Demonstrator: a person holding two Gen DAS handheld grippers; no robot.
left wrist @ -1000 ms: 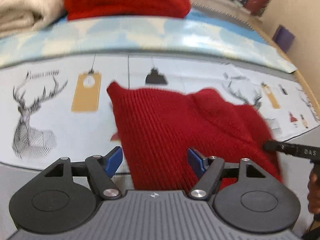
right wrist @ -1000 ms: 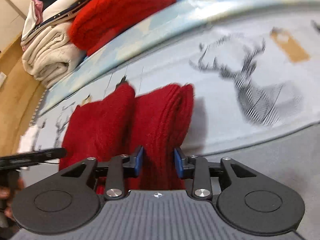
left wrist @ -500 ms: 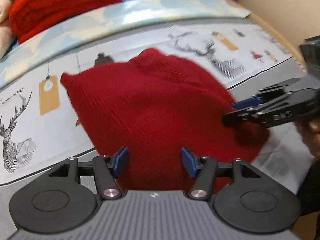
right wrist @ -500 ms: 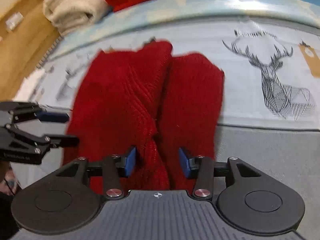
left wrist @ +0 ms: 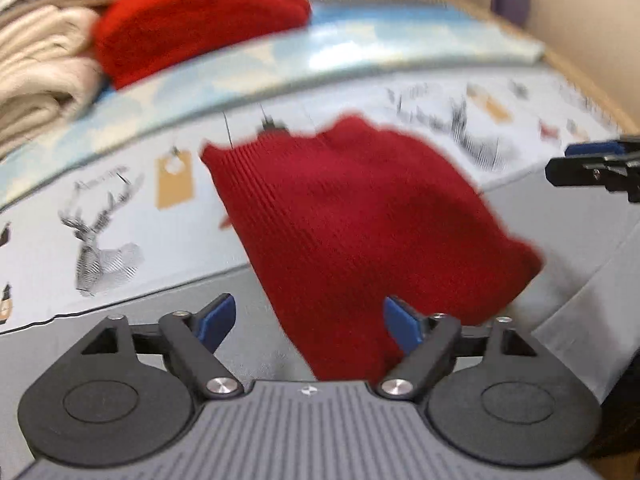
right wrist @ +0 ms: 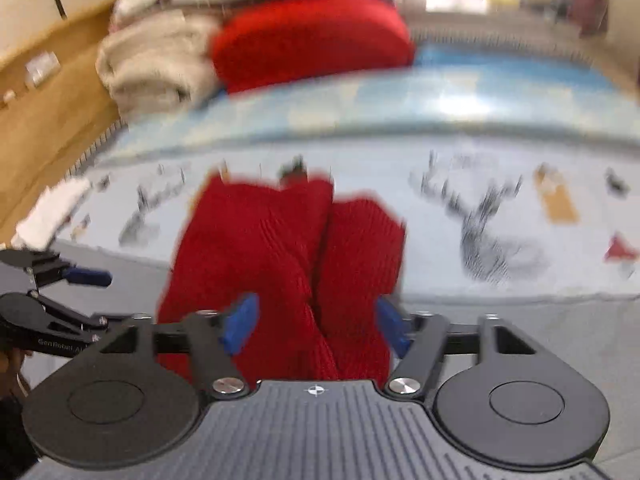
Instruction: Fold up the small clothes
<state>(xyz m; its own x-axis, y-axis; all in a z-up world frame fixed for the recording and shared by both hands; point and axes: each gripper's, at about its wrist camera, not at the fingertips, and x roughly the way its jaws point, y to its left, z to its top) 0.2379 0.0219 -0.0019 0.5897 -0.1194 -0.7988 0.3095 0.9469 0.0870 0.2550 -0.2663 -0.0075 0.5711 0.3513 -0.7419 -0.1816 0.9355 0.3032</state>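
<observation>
A folded dark red ribbed knit garment point(left wrist: 360, 224) lies on the deer-print cloth, its near end over the grey table edge. In the right wrist view it point(right wrist: 288, 264) shows as two folded lobes side by side. My left gripper point(left wrist: 308, 320) is open and empty, its blue pads just above the garment's near left corner. My right gripper point(right wrist: 316, 320) is open and empty, straddling the garment's near end. The right gripper also shows at the right edge of the left wrist view point(left wrist: 592, 164). The left gripper shows at the left of the right wrist view point(right wrist: 52, 292).
A stack of folded clothes stands at the back: a bright red knit point(left wrist: 200, 20) next to beige towels point(left wrist: 36, 76). A blue cloud-print mat point(left wrist: 360, 52) lies behind the deer-print cloth point(left wrist: 100, 220). A wooden floor point(right wrist: 44, 112) lies to the left.
Both grippers opened wider and pulled back from the garment. The right gripper let go of the garment's near end and moved away to the right. Both views are motion-blurred.
</observation>
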